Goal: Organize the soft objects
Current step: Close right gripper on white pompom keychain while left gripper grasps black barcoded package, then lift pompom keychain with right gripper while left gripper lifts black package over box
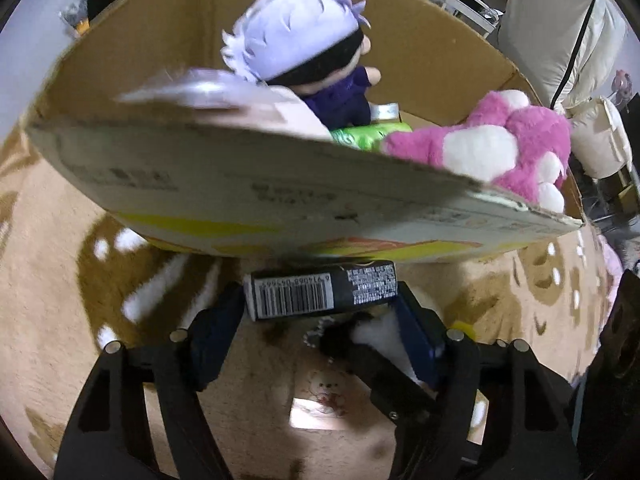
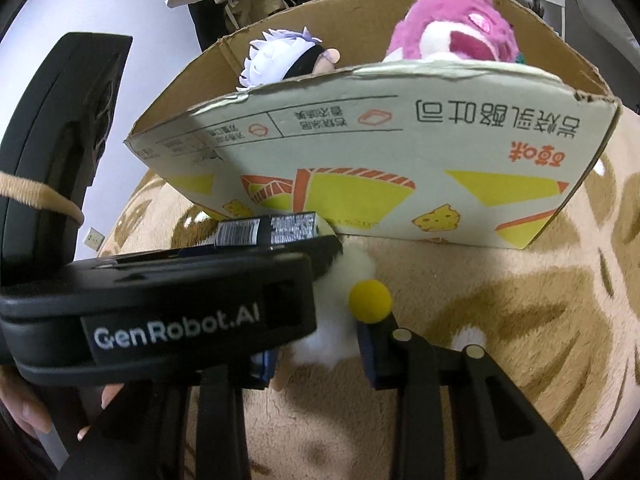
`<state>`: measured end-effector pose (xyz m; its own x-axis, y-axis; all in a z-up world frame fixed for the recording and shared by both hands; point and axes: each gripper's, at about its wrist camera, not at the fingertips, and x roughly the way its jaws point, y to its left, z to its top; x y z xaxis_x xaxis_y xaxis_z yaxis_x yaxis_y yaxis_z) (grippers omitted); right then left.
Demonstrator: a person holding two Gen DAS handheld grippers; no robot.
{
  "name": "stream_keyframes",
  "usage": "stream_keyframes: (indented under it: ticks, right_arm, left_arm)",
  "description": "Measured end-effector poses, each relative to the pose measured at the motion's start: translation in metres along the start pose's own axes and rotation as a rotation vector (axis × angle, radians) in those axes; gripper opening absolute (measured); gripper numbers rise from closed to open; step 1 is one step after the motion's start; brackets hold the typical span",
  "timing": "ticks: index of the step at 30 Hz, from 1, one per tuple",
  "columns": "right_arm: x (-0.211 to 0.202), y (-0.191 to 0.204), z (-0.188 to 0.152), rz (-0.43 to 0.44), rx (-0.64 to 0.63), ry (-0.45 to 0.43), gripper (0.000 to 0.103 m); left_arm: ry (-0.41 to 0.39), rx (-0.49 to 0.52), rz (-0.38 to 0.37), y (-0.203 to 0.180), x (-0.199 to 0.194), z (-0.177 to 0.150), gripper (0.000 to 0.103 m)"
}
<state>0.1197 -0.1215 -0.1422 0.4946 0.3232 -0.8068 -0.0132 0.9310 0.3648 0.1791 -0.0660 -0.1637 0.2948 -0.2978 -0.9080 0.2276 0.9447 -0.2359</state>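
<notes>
1. Looking through the left wrist cam: the left gripper (image 1: 320, 316) has its fingers pinched on a small dark box (image 1: 322, 294) with a barcode, held just in front of the near wall of the cardboard box (image 1: 248, 188).
2. Same view, a bit of white fluff (image 1: 380, 334) sits right below the dark box, by the right finger. Inside the cardboard box there's a white-haired doll (image 1: 304, 44) in the middle and a pink plush (image 1: 508, 140) slumped over the right rim, with a green pack (image 1: 366, 136) between them. Everything sits on a tan patterned rug (image 1: 48, 280).
3. Right wrist cam: the right gripper (image 2: 320, 354) is fairly narrow around a white plush with a yellow ball (image 2: 370, 300), low on the rug (image 2: 500, 320). Can't tell if it's actually squeezing it.
4. Same view, the left gripper's body (image 2: 160, 308) crosses in front, dark box (image 2: 272, 230) touching the cardboard box wall (image 2: 360, 152).
</notes>
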Motion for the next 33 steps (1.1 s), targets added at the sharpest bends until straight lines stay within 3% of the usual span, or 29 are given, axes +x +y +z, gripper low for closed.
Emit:
stream_keyframes:
  ticks: [17,27,33]
  right_arm:
    - [-0.009,-0.002,0.0,-0.033,-0.007,-0.03,0.024]
    - [-0.038,-0.019,0.003,-0.035,0.066,-0.118,0.023]
    - [-0.067,-0.015,0.006,-0.046,0.046,-0.186,0.023]
  left_arm:
    - [-0.113,0.001,0.1,0.011,-0.04,-0.014,0.072]
    - [-0.208,0.009,0.141,0.024,-0.078,-0.028,0.072]
    - [-0.316,0.043,0.176,0.012,-0.104,-0.036,0.072]
